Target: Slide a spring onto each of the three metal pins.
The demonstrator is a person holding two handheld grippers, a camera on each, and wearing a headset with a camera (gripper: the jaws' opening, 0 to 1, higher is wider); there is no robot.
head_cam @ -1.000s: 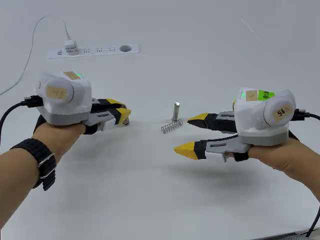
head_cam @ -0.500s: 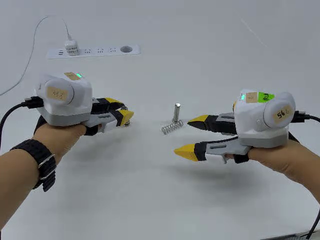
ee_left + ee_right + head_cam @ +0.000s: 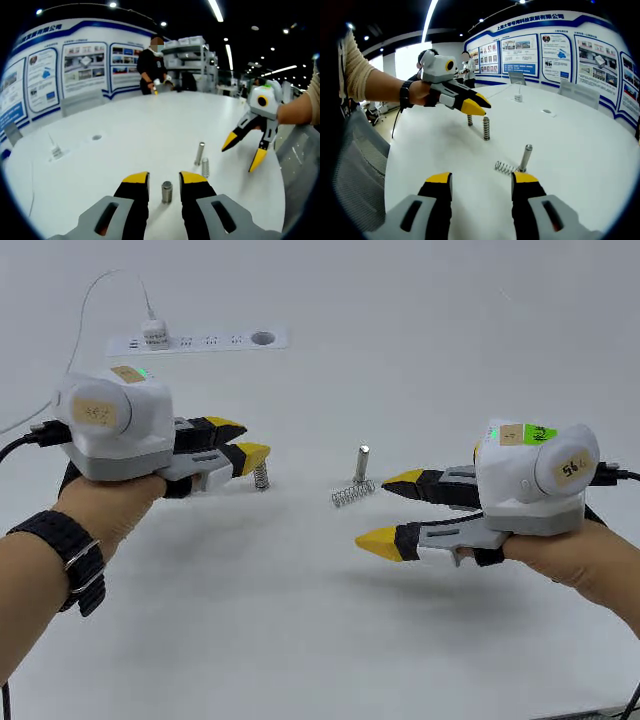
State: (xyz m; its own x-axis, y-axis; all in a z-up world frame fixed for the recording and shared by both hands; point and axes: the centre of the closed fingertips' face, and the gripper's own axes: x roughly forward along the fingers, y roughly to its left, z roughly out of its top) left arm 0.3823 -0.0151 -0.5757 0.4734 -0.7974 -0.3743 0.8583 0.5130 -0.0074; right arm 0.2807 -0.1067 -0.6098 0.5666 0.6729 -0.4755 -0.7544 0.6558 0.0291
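Head view: your right gripper (image 3: pixel 372 510) gapes wide, empty, by the centre spring (image 3: pixel 352 494); your left gripper (image 3: pixel 255 437), slightly parted, holds nothing.

There are three metal pins (image 3: pixel 525 157) and three springs (image 3: pixel 505 167).

**Around the bench**

A white power strip (image 3: pixel 197 340) is lying at eleven o'clock on the white table (image 3: pixel 300 640), with a plug (image 3: pixel 155 334) sitting in its left end and a cable (image 3: pixel 82 310) curving off toward ten o'clock. In the left gripper view a person (image 3: pixel 151 65) is standing at twelve o'clock beyond the table, and display boards (image 3: pixel 75 65) are hanging at ten o'clock.
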